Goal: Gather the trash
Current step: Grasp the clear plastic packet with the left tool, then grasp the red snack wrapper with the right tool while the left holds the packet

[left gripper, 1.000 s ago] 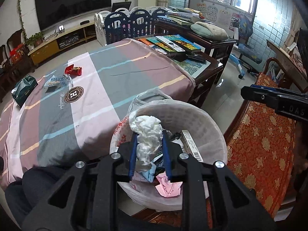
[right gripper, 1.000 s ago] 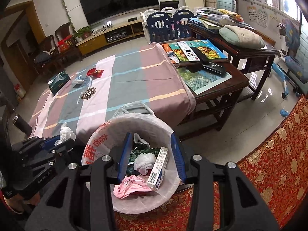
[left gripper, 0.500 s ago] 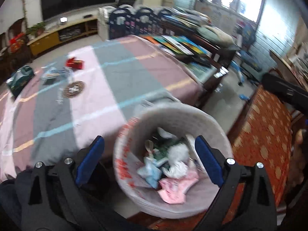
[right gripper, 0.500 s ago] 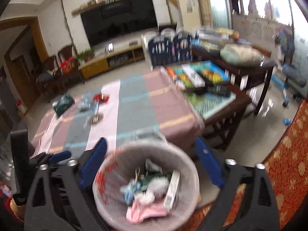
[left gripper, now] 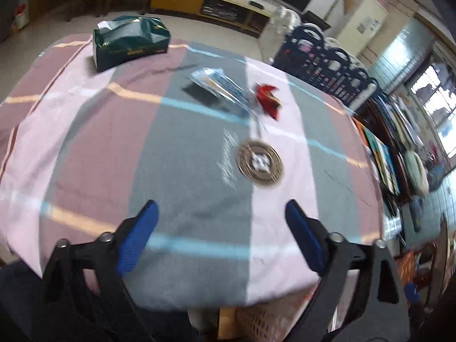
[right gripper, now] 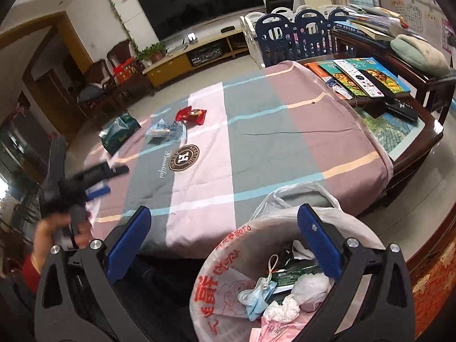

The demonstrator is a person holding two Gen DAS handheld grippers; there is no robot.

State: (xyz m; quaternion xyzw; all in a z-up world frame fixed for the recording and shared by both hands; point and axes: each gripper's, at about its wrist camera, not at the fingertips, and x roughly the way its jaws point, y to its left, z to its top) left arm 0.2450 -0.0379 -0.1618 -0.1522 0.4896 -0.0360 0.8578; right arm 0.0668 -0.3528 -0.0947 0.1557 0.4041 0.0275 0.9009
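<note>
Left tongs (left gripper: 219, 233) empty, jaws closing, wide | right tongs (right gripper: 222, 245) empty, fully spread above bin (right gripper: 216, 259) | red wrapper (left gripper: 268, 99) and clear wrapper (left gripper: 219, 85) lay far ahead of left tongs, touching | risk: pinching tablecloth (left gripper: 185, 156) or snagging both wrappers

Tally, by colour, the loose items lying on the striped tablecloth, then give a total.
Red: 1, the red wrapper
Clear-blue: 1, the clear plastic bag
Dark green: 1, the green tissue pack
Total: 3
</note>
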